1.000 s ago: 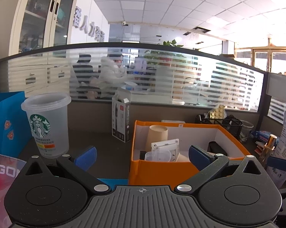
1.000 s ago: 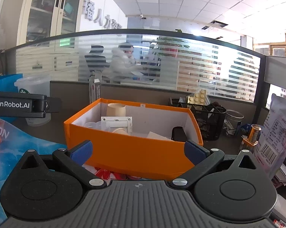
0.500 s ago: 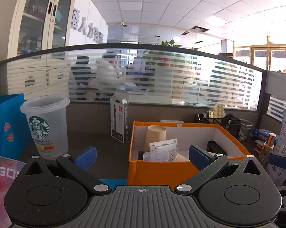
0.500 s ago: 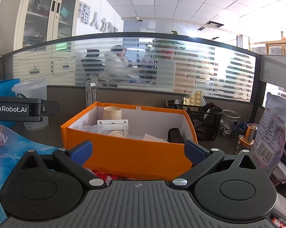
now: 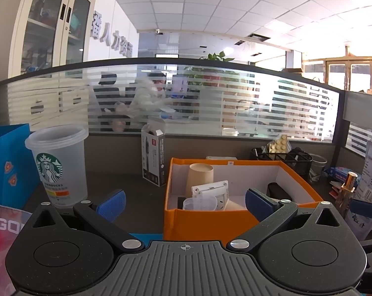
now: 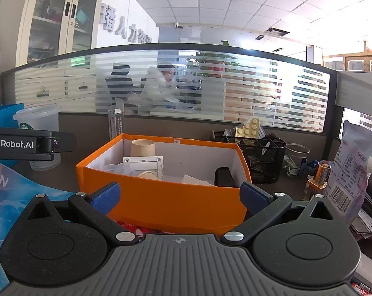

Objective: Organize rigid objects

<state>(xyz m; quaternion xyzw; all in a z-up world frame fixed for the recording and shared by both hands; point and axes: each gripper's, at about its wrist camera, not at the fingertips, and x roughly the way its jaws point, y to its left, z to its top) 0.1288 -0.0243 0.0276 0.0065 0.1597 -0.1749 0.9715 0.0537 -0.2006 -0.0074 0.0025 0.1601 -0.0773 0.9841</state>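
While both grippers hang wide open and empty, the plastic cup (image 5: 58,167) stands upright left of the orange box (image 5: 210,219), nearer the left gripper (image 5: 184,201) than the right gripper (image 6: 179,197).

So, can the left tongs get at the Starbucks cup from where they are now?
Probably yes. The left tongs are open and empty, and the Starbucks cup stands upright just ahead to their left, with nothing visible between them.
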